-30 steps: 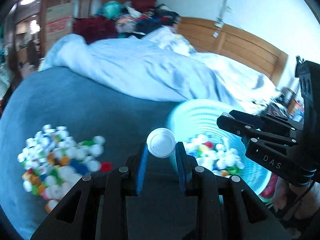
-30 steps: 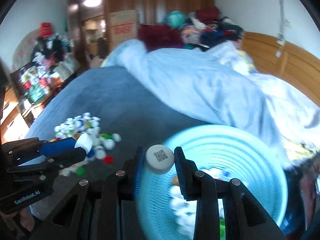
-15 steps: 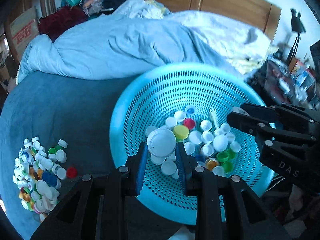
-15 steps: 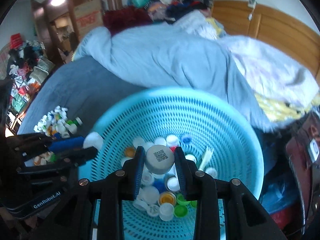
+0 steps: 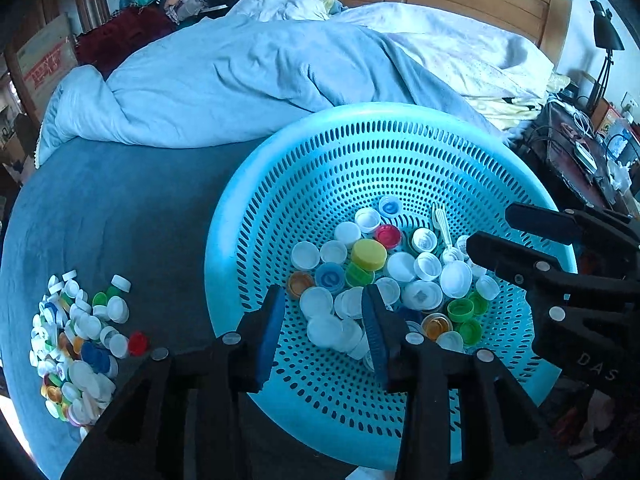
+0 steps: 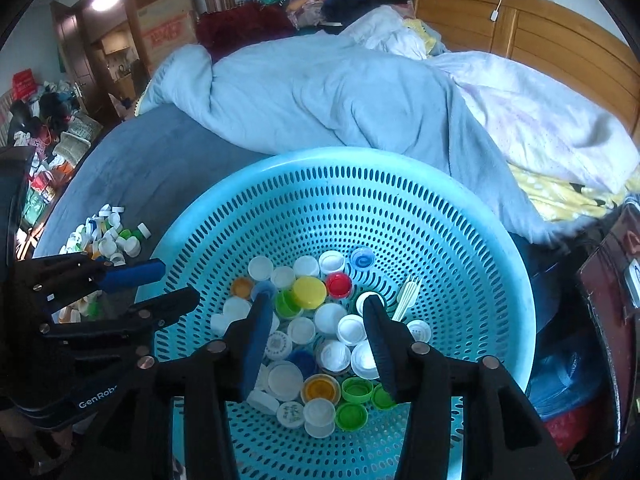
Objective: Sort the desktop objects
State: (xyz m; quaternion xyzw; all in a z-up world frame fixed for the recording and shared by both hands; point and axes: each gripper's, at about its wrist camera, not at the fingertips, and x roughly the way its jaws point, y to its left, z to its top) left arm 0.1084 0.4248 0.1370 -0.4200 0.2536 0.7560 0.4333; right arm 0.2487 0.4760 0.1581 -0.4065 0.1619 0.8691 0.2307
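Observation:
A turquoise perforated basket (image 5: 320, 168) (image 6: 400, 208) stands on the blue bedspread and holds several bottle caps (image 5: 368, 254) (image 6: 308, 292), white, yellow, green, red and blue. A pile of loose caps (image 5: 76, 340) (image 6: 108, 236) lies on the bedspread to the basket's left. My left gripper (image 5: 322, 308) is open and empty over the basket's near left side; it also shows in the right wrist view (image 6: 160, 286). My right gripper (image 6: 316, 316) is open and empty over the caps in the basket; it also shows in the left wrist view (image 5: 496, 228).
A crumpled light blue duvet (image 5: 240, 80) (image 6: 340, 92) lies just behind the basket. A wooden headboard (image 6: 540, 36) runs along the back right. A dark side table with cables (image 5: 580, 152) stands right of the bed. A white plastic fork (image 6: 406, 296) lies among the caps.
Both grippers moved over the basket and opened. The white cap from the left gripper and the QR-marked cap from the right gripper have dropped among the caps in the basket.

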